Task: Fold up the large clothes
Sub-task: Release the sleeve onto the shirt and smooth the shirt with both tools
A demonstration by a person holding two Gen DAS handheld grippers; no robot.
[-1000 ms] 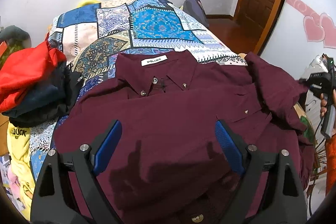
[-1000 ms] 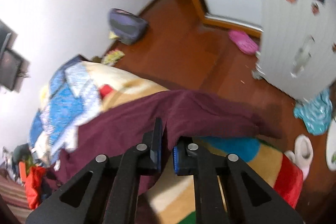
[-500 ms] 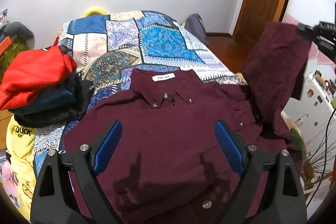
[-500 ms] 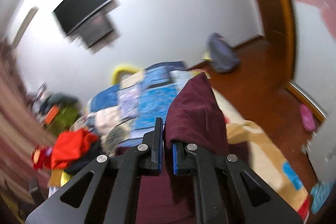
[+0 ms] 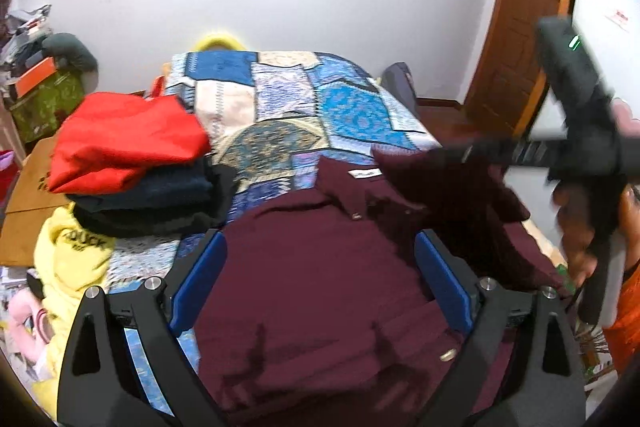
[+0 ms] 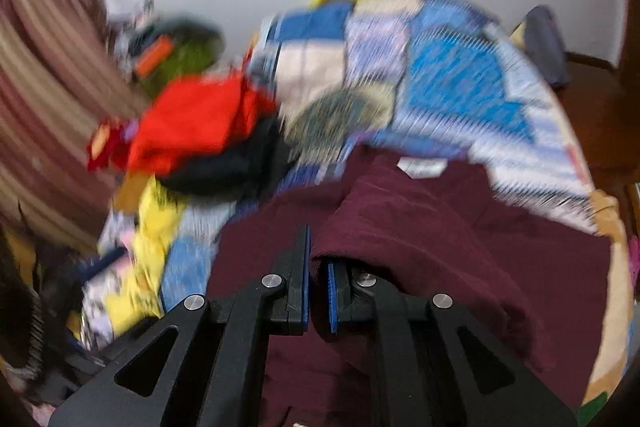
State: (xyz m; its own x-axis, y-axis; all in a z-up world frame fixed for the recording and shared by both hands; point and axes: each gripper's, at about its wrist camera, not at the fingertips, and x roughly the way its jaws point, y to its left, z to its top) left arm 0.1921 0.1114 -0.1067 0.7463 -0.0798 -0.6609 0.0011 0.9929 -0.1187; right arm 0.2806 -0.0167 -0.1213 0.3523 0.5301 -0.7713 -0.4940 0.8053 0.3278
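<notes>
Maroon shirt point(image 5: 320, 287) spread front-up across the near end of the bed point(image 5: 280, 99), collar point(image 5: 348, 187) and white label toward the far wall, hem toward the near edge; long axis therefore runs from near edge to headboard end

Right gripper point(image 6: 318, 291) clamped tight on a fold of maroon cloth, by the look of it the sleeve point(image 6: 420, 227) from the right edge of the bed, lifted and draped over the chest just below the collar. Seen also from the left wrist view as a blurred dark tool point(image 5: 576, 131) high on the right, with the sleeve point(image 5: 432, 183) trailing from it across the collar area

Left gripper point(image 5: 320, 291) low over the shirt's lower body, jaws opening, wide apart, pads clear of the cloth and gripping nothing

Key relation: held sleeve crosses the shirt's long axis, coming in from the right edge toward the button line. Probably needs laying down flat across the chest, so right hand much the better placed. Left hand nearer the left shoulder and left edge, well placed for the matching sleeve on that side

Stack of folded clothes, red one point(image 5: 128, 143) on top, at the left edge of the bed, well apart from the shirt; yellow garment point(image 5: 72, 259) hanging over that edge below it
</notes>
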